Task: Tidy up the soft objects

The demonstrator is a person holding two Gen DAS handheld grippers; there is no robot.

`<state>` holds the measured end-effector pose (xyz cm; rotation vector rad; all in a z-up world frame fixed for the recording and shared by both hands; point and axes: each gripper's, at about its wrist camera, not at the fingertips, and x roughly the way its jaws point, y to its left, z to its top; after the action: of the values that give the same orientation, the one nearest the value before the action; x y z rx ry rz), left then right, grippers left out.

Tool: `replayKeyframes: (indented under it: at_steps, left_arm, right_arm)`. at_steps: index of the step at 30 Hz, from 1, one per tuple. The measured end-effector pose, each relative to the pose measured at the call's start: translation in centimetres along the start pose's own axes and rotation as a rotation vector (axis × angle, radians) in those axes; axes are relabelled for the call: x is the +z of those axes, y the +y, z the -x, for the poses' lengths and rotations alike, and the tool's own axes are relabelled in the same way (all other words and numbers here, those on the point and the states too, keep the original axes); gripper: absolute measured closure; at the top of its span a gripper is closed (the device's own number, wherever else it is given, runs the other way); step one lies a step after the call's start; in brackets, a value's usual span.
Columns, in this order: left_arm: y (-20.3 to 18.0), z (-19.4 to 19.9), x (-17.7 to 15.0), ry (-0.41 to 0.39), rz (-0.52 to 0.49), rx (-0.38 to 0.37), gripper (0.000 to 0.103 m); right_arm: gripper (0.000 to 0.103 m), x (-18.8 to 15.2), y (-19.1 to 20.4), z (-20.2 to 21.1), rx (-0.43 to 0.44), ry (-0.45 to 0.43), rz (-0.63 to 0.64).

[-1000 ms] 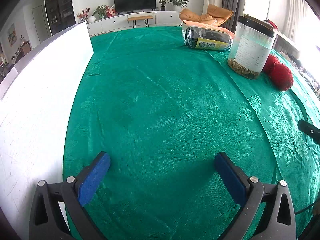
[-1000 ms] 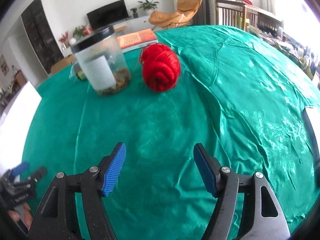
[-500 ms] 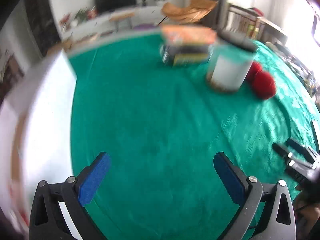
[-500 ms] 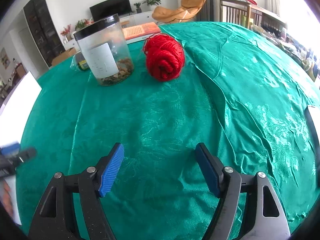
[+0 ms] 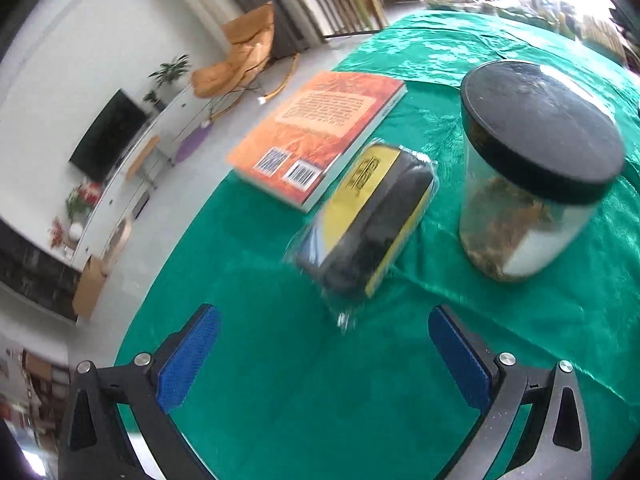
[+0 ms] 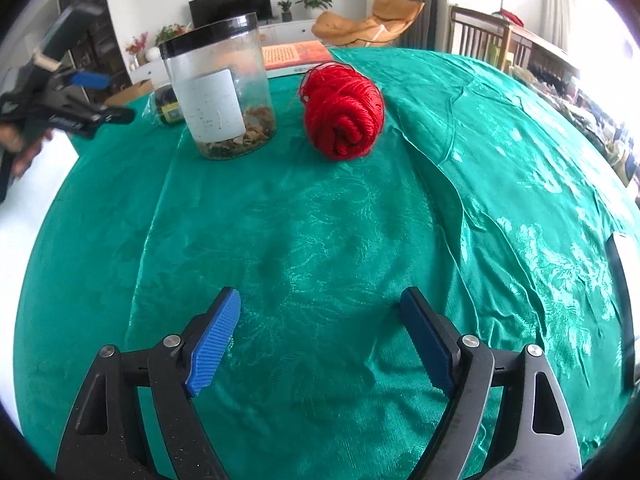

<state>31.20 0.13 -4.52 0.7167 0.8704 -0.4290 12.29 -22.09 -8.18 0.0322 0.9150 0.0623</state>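
A soft black bundle in clear plastic with a yellow label (image 5: 368,224) lies on the green tablecloth (image 5: 280,380), just ahead of my open, empty left gripper (image 5: 324,356). A red yarn ball (image 6: 343,110) sits on the cloth in the right wrist view, well ahead of my open, empty right gripper (image 6: 320,340). The wrapped bundle shows partly behind the jar in the right wrist view (image 6: 166,106). The left gripper also appears in the right wrist view (image 6: 68,100) at the far left, held above the table.
A clear jar with a black lid (image 5: 532,184) stands right of the bundle; it also shows in the right wrist view (image 6: 222,84), left of the yarn. An orange book (image 5: 320,136) lies behind the bundle near the table edge. A white board (image 6: 24,208) lies at left.
My left gripper has swung right and moved forward, from the bare cloth by the white board to just in front of the wrapped bundle. My right gripper has edged closer to the yarn.
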Motion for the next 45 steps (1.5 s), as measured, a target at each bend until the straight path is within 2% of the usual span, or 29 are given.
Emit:
replayKeyframes:
  at_steps: [3,7,12,13,14,17,22,23,26,28,31,33,35,36,40,41,45]
  left_arm:
    - [-0.2,-2.2,1.7,0.008,-0.059,0.005,0.0]
    - [0.0,-4.7,4.1,-0.007,-0.068,0.007,0.0]
    - [-1.0,-6.6,5.0,-0.001,-0.083,-0.071,0.001]
    - [-1.4,-7.1,5.0,0.019,-0.088,-0.097,0.011]
    - [-1.4,-7.3,5.0,0.031,-0.072,-0.134,0.028]
    - [-0.3,-7.3,4.9,0.029,0.051,-0.141,0.038]
    - [0.6,-5.4,1.5,0.072,0.3,-0.138,0.04]
    - [0.6,-4.6,0.2,0.099,0.387,-0.15,0.04]
    - [-0.5,-2.0,-3.5,0.154,0.584,-0.202,0.04]
    - [-2.3,0.0,-5.7,0.179,0.651,-0.224,0.04]
    - [-5.7,2.4,-7.9,0.178,0.664,-0.239,0.038]
    - [-7.5,3.4,-8.5,0.149,0.646,-0.184,0.033]
    - [-8.9,3.6,-8.6,0.121,0.625,-0.138,0.015]
    - [-9.4,3.4,-8.5,0.115,0.617,-0.116,0.012]
    - [-9.4,3.5,-9.5,0.103,0.599,-0.042,0.01]
    - [-9.3,3.2,-9.6,0.089,0.606,-0.03,0.005]
    - [-8.6,2.6,-11.0,0.033,0.726,-0.036,0.0]
  right_arm:
    - [0.018,0.1,0.0,-0.1,-0.007,0.002,0.009]
    - [0.018,0.2,-0.1,-0.2,-0.003,-0.001,0.006]
    - [0.018,0.3,-0.1,-0.3,-0.007,0.0,0.01]
    - [0.018,0.4,-0.1,-0.4,-0.008,-0.001,0.01]
    - [0.018,0.4,-0.1,-0.4,-0.008,-0.001,0.01]
    - [0.018,0.5,-0.1,-0.4,-0.007,-0.001,0.009]
    - [0.018,0.6,-0.2,-0.5,-0.005,-0.001,0.008]
    - [0.018,0.6,-0.2,-0.5,-0.004,-0.002,0.007]
    - [0.018,0.6,-0.2,-0.5,0.002,-0.004,0.003]
    - [0.018,0.6,-0.2,-0.5,0.003,-0.004,0.004]
    - [0.018,0.7,-0.3,-0.6,0.002,-0.004,0.009]
    - [0.018,0.7,-0.3,-0.6,0.004,-0.005,0.009]
    - [0.018,0.6,-0.4,-0.5,0.008,-0.006,0.008]
    - [0.018,0.6,-0.4,-0.5,0.01,-0.007,0.008]
    - [0.018,0.5,-0.4,-0.5,0.009,-0.009,0.012]
    - [0.018,0.5,-0.3,-0.5,0.006,-0.008,0.015]
    - [0.015,0.5,0.2,-0.7,-0.007,0.001,0.038]
